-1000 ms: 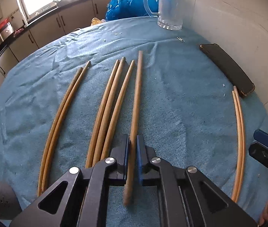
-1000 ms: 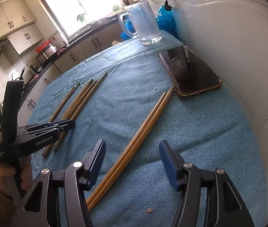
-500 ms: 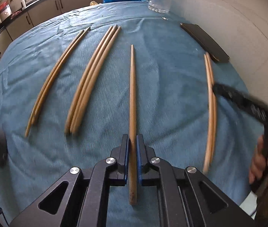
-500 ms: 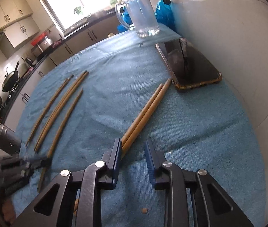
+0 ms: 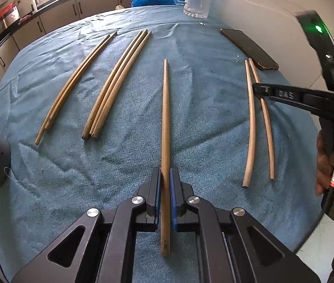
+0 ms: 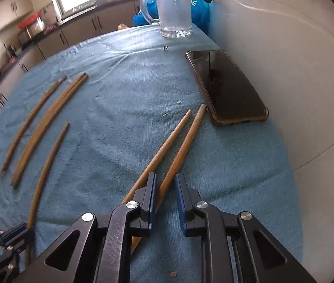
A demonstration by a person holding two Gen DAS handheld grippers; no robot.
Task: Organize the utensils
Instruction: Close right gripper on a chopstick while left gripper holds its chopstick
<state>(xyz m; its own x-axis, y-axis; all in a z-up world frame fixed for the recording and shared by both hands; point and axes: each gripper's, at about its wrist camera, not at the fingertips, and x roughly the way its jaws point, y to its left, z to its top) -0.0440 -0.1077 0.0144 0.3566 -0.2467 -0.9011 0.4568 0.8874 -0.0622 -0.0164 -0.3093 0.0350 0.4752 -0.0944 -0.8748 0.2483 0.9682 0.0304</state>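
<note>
Left gripper [image 5: 165, 184] is clamping 1 chopstick [image 5: 165, 122], jaws nearly closed on it, tip lying over the blue cloth [image 5: 202, 122]. Right gripper [image 6: 165, 189] jaws have just been closing around 1 chopstick of a pair [image 6: 183, 141] beside the phone [image 6: 226, 87]; pads probably not pressing it, a gap is showing.

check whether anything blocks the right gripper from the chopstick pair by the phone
Nothing visible does. The right gripper has just been closing, with one chopstick of the pair already between its jaws; the other chopstick lies just outside them. The phone sits beyond their tips.
</note>
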